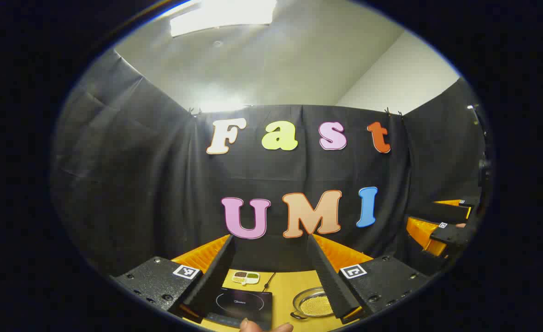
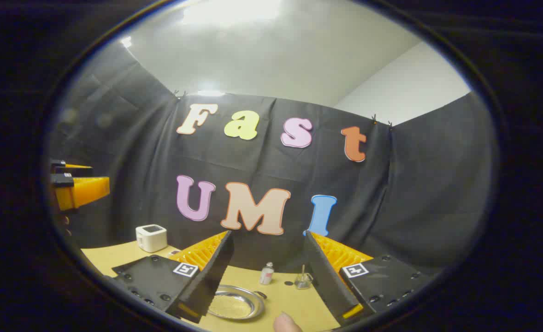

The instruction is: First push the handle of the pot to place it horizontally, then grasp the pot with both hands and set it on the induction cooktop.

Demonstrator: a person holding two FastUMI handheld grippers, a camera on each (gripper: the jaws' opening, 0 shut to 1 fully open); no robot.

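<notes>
A shallow metal pot [image 1: 312, 304] sits on the yellow table [image 1: 285, 286], partly hidden behind one finger of my left gripper [image 1: 270, 240]. To its left lies the black induction cooktop [image 1: 244, 304]. My left gripper is raised well above the table and open, holding nothing. In the right gripper view the pot [image 2: 234, 302] lies low between the fingers, with a small dark handle [image 2: 261, 293] at its right rim. My right gripper [image 2: 268, 236] is also raised and open, holding nothing. Each gripper shows at the edge of the other's view: right gripper [image 1: 444, 223], left gripper [image 2: 75, 186].
A small dish [image 1: 246, 276] with green and brown contents and a thin cable [image 1: 269, 280] lie behind the cooktop. A white box-shaped device [image 2: 151, 237], a little bottle [image 2: 267, 273] and a small glass jar [image 2: 303, 279] stand at the back of the table. A person's fingertips [image 1: 253, 326] show below.
</notes>
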